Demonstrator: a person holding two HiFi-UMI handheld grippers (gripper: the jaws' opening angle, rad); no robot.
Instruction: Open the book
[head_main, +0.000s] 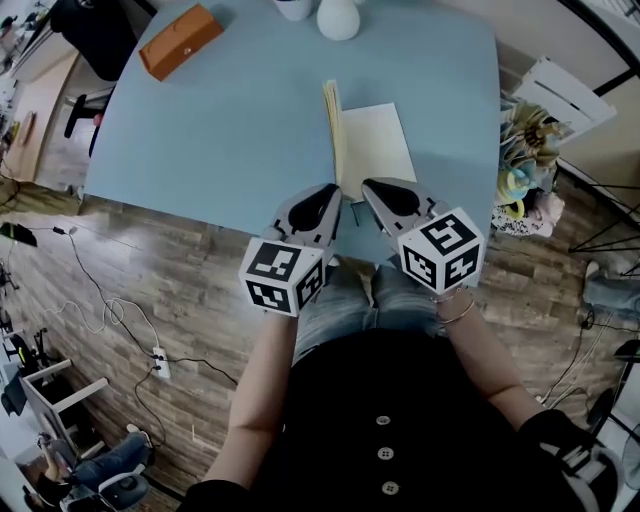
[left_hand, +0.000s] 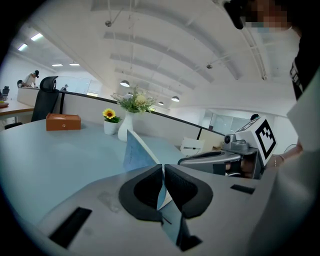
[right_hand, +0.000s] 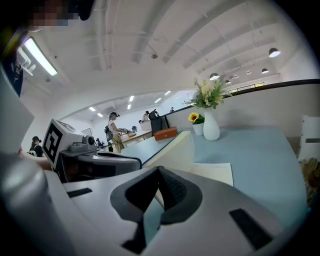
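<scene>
The book (head_main: 377, 143) lies near the front edge of the light blue table (head_main: 230, 130), with a flat cream page to the right. Its left part (head_main: 333, 125) stands raised on edge. In the left gripper view that part shows as a thin blue cover (left_hand: 134, 150), and my left gripper (left_hand: 162, 184) is shut on its lower edge. My right gripper (right_hand: 157, 189) is close beside it at the book's near edge, jaws closed with a cream sliver of page between them. From the head view the left gripper (head_main: 333, 200) and the right gripper (head_main: 372, 192) sit side by side.
An orange box (head_main: 180, 40) lies at the table's far left. A white vase (head_main: 338, 18) and a small sunflower pot (left_hand: 111, 122) stand at the far edge. A white chair (head_main: 562, 92) and colourful clutter (head_main: 522, 172) are to the right. People stand at desks far off.
</scene>
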